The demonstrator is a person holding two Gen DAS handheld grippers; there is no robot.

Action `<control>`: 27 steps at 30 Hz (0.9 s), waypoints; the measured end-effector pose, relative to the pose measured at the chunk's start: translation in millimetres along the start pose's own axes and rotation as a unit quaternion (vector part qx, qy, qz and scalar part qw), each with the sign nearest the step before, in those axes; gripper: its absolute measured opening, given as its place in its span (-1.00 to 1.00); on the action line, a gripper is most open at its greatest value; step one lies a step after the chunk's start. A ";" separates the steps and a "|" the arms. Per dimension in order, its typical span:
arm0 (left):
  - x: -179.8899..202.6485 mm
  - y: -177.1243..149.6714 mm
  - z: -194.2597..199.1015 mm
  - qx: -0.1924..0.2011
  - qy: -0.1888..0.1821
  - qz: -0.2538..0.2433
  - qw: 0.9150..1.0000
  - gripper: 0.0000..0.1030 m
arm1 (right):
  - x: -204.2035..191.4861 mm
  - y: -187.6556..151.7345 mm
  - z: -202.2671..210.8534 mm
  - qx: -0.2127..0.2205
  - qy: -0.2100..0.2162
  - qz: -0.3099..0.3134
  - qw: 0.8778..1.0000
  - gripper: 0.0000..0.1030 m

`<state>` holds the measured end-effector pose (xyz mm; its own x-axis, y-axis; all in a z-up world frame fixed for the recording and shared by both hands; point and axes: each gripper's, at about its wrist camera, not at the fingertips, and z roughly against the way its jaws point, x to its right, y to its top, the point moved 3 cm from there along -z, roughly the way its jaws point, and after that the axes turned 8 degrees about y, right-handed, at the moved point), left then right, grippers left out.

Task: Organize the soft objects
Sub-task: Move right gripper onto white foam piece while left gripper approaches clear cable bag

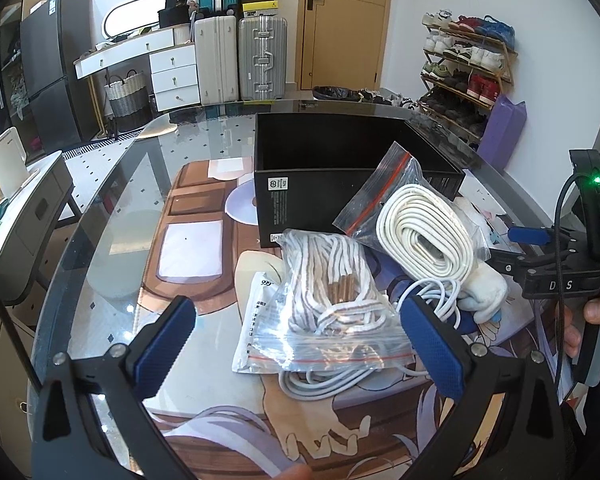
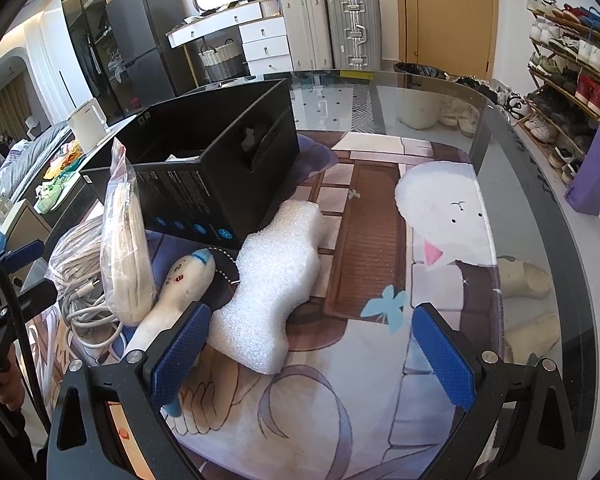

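Table: round glass-topped table (image 1: pixel 100 216) carrying a printed cartoon mat (image 2: pixel 364 216); all task items lie on the mat.
Box: open black cardboard box (image 1: pixel 300 200) stands upright toward the far side of the mat, its interior dark in the left wrist view.
Bag one: clear zip bag of striped brown-and-white cord (image 1: pixel 332 300) lies flat directly ahead of the left gripper, on top of a loose grey-white cable (image 1: pixel 324 380).
Bag two: clear red-seal zip bag holding a coiled white flat cord (image 1: pixel 420 232) leans tilted against the box's near corner.
Plush: small cream plush toy with a blue tip (image 2: pixel 184 280) lies beside the coiled-cord bag, with a ball chain near its head.
Foam: white curved foam block (image 2: pixel 276 280) lies just in front of the box, next to the plush (contact between them cannot be told).
Left gripper: left gripper (image 1: pixel 296 340) has jaws spread wide and holding nothing, the striped-cord bag lying between and just ahead of the blue pads.
Right gripper: right gripper (image 2: pixel 308 348) has jaws wide apart and holding nothing; its left pad sits over the plush's lower end, the foam's near end just inside it.
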<state>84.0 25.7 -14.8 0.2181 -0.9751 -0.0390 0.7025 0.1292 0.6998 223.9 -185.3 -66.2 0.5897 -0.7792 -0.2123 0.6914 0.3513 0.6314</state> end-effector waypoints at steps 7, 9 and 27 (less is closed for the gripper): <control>0.2 0.1 -0.1 0.002 0.000 0.000 1.000 1.00 | -2.8 0.8 2.0 0.011 0.012 0.001 1.000 0.98; 0.7 -0.8 -1.1 0.001 -0.001 0.000 1.000 1.00 | -5.0 -0.3 -2.9 0.007 0.009 0.003 1.000 0.98; 2.6 -2.2 -2.0 0.000 -0.003 -0.003 1.000 1.00 | -3.8 -3.2 -1.9 0.005 0.010 0.012 1.000 0.39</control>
<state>84.4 23.3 -17.9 0.2098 -0.9770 -0.0377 0.7031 0.1239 0.7002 220.2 -182.4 -68.8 0.6153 -0.7593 -0.2119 0.6724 0.3652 0.6438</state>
